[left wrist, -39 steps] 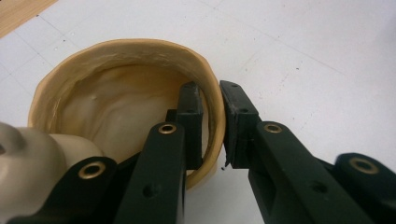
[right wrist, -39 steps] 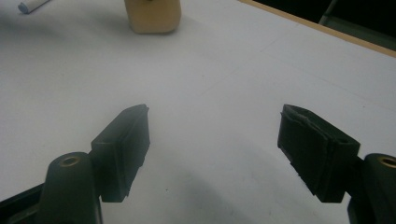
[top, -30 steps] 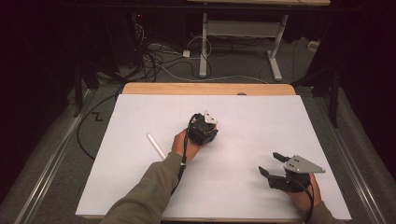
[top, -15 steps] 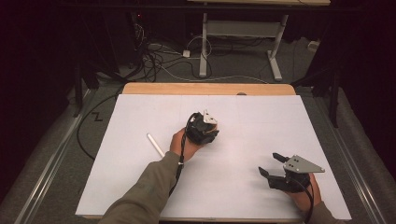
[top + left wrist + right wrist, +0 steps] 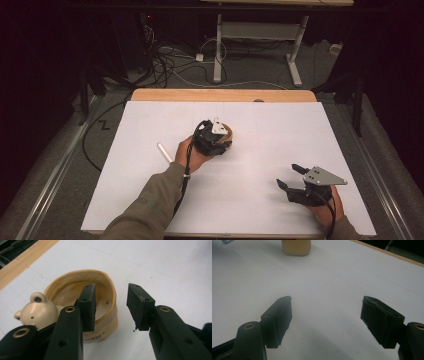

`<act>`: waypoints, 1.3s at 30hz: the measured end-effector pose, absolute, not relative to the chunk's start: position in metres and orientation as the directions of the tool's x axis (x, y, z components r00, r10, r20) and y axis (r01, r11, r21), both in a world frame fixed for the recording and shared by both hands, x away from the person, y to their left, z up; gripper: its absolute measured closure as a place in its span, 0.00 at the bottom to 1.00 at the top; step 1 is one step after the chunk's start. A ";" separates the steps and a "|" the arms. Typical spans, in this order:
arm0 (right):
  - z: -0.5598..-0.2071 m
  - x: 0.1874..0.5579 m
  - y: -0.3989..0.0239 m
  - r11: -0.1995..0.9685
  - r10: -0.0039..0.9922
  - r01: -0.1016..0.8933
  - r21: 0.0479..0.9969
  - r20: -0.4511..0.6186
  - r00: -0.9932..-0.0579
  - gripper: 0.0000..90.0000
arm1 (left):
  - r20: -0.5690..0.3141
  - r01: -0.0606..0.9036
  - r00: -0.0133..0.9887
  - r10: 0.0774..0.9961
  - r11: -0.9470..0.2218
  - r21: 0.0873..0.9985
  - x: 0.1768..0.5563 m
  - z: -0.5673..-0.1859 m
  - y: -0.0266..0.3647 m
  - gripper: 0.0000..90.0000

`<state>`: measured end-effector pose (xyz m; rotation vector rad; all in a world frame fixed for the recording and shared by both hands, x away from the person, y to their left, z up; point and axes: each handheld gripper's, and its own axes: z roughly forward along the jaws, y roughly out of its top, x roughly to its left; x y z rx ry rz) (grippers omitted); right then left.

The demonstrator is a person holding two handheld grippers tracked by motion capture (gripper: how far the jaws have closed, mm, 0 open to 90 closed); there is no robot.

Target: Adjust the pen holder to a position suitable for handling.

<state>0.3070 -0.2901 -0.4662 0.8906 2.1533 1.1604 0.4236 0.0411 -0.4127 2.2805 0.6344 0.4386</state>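
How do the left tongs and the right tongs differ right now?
The left tongs sit at the tan bear cup, one pad inside its rim and the other outside, apart from the wall; the right tongs have only bare white table between them. The left jaws have just been opening and stand narrower; the right stand wider. Both are black, two-jawed and hand-held.

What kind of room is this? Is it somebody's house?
Probably a lab or workshop, not a house: a white-covered table, loose cables on the floor behind it, and a bare metal table frame farther back.
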 end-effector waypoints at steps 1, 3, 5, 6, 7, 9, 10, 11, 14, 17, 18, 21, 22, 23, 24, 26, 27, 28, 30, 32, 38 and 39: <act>-0.466 0.307 -0.290 0.412 0.755 0.297 0.861 -0.140 -0.641 0.28 | 0.129 0.308 0.822 0.555 -0.624 0.718 0.423 -0.412 0.042 0.64; -0.466 0.307 -0.290 0.413 0.755 0.298 0.861 -0.140 -0.641 0.28 | 0.142 0.302 0.819 0.556 -0.628 0.717 0.422 -0.411 0.045 0.64; -0.466 0.307 -0.290 0.411 0.755 0.298 0.861 -0.138 -0.642 0.28 | 0.153 0.290 0.821 0.550 -0.633 0.718 0.420 -0.409 0.048 0.64; -0.466 0.307 -0.290 0.412 0.754 0.298 0.861 -0.139 -0.642 0.28 | 0.157 0.283 0.822 0.547 -0.632 0.721 0.419 -0.408 0.049 0.64; -0.466 0.307 -0.290 0.412 0.754 0.298 0.861 -0.139 -0.642 0.28 | 0.166 0.274 0.821 0.545 -0.633 0.724 0.417 -0.407 0.050 0.64; -0.466 0.307 -0.291 0.406 0.754 0.297 0.864 -0.134 -0.643 0.28 | 0.178 0.262 0.822 0.541 -0.637 0.725 0.415 -0.405 0.052 0.61; -0.466 0.307 -0.291 0.407 0.755 0.297 0.864 -0.135 -0.641 0.28 | 0.186 0.254 0.823 0.537 -0.640 0.726 0.413 -0.405 0.053 0.61; -0.466 0.307 -0.291 0.407 0.757 0.297 0.864 -0.137 -0.638 0.28 | 0.188 0.249 0.824 0.535 -0.639 0.728 0.412 -0.404 0.054 0.61; -0.465 0.307 -0.292 0.408 0.758 0.296 0.863 -0.139 -0.637 0.28 | 0.217 0.220 0.828 0.517 -0.655 0.723 0.406 -0.403 0.056 0.60; -0.465 0.307 -0.291 0.414 0.759 0.294 0.861 -0.148 -0.634 0.28 | 0.258 0.178 0.831 0.493 -0.675 0.716 0.399 -0.403 0.059 0.55; -0.465 0.307 -0.291 0.410 0.760 0.298 0.862 -0.143 -0.634 0.28 | 0.285 0.157 0.830 0.479 -0.692 0.705 0.397 -0.404 0.059 0.54; -0.465 0.307 -0.292 0.408 0.762 0.299 0.863 -0.141 -0.632 0.28 | 0.315 0.120 0.838 0.445 -0.714 0.690 0.389 -0.404 0.061 0.52; -0.464 0.307 -0.292 0.407 0.762 0.299 0.863 -0.140 -0.633 0.28 | 0.319 0.113 0.840 0.440 -0.716 0.689 0.387 -0.405 0.063 0.49; -0.464 0.307 -0.292 0.406 0.763 0.300 0.863 -0.139 -0.631 0.28 | 0.320 0.109 0.842 0.435 -0.717 0.688 0.385 -0.405 0.065 0.49; -0.464 0.307 -0.292 0.406 0.763 0.300 0.863 -0.140 -0.631 0.28 | 0.320 0.104 0.843 0.433 -0.714 0.692 0.383 -0.405 0.067 0.49; -0.465 0.307 -0.293 0.408 0.763 0.305 0.860 -0.138 -0.632 0.28 | 0.315 0.103 0.843 0.436 -0.705 0.701 0.380 -0.407 0.073 0.43; -0.465 0.307 -0.293 0.409 0.763 0.304 0.860 -0.140 -0.632 0.28 | 0.317 0.100 0.842 0.436 -0.704 0.704 0.378 -0.407 0.076 0.43; -0.464 0.307 -0.293 0.407 0.764 0.306 0.861 -0.137 -0.630 0.28 | 0.319 0.091 0.845 0.429 -0.704 0.705 0.376 -0.408 0.079 0.43; -0.463 0.308 -0.293 0.407 0.762 0.304 0.861 -0.137 -0.633 0.28 | 0.313 0.091 0.849 0.426 -0.701 0.708 0.372 -0.411 0.085 0.38; -0.464 0.308 -0.293 0.406 0.761 0.303 0.862 -0.135 -0.635 0.28 | 0.313 0.085 0.851 0.423 -0.697 0.712 0.368 -0.414 0.093 0.38; -0.465 0.308 -0.292 0.412 0.752 0.304 0.859 -0.131 -0.646 0.28 | 0.293 0.089 0.850 0.437 -0.668 0.739 0.356 -0.422 0.116 0.33; -0.464 0.308 -0.292 0.411 0.750 0.304 0.859 -0.129 -0.649 0.28 | 0.289 0.091 0.850 0.441 -0.662 0.744 0.354 -0.424 0.121 0.33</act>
